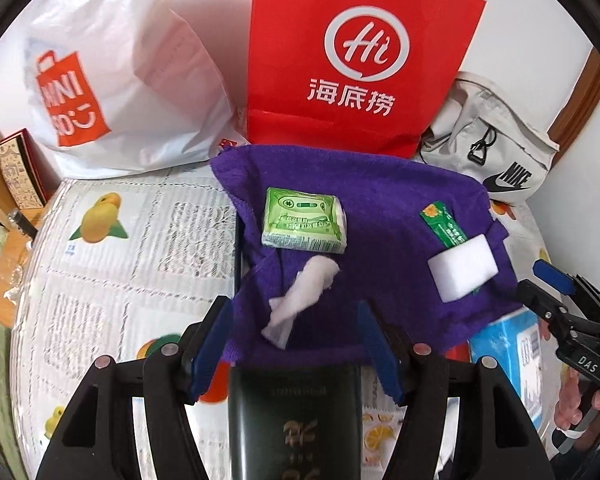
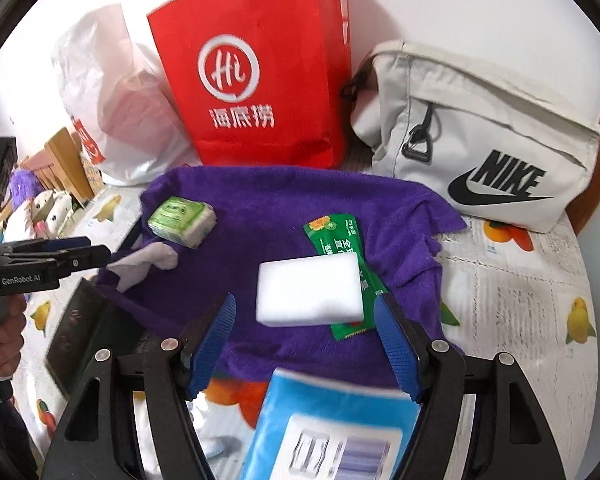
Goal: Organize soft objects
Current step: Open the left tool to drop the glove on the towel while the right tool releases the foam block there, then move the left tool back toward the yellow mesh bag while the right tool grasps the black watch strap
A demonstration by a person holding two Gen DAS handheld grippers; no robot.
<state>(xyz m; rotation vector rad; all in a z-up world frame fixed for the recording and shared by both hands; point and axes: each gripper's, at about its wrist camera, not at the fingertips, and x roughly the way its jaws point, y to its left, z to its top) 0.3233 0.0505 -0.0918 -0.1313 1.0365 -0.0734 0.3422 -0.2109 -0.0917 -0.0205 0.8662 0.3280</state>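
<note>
- Left wrist view: purple towel [image 1: 379, 216] spread on the bench [image 1: 112, 264], carrying a green tissue pack [image 1: 301, 222], a crumpled white tissue [image 1: 300, 300], a white sponge [image 1: 463, 266] and a green sachet [image 1: 439, 226].
- Left gripper [image 1: 296, 360] parted, holding nothing, over the towel's near edge.
- Right gripper [image 2: 305, 348] likewise wide and empty, just short of the sponge.
- Likely step: between grasps, items gathered.
- Next: probably pinching the towel edges to fold.

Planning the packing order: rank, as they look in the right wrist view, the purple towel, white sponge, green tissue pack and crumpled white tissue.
1. purple towel
2. white sponge, though it lies nearest the camera
3. green tissue pack and crumpled white tissue: look alike, unranked
</note>
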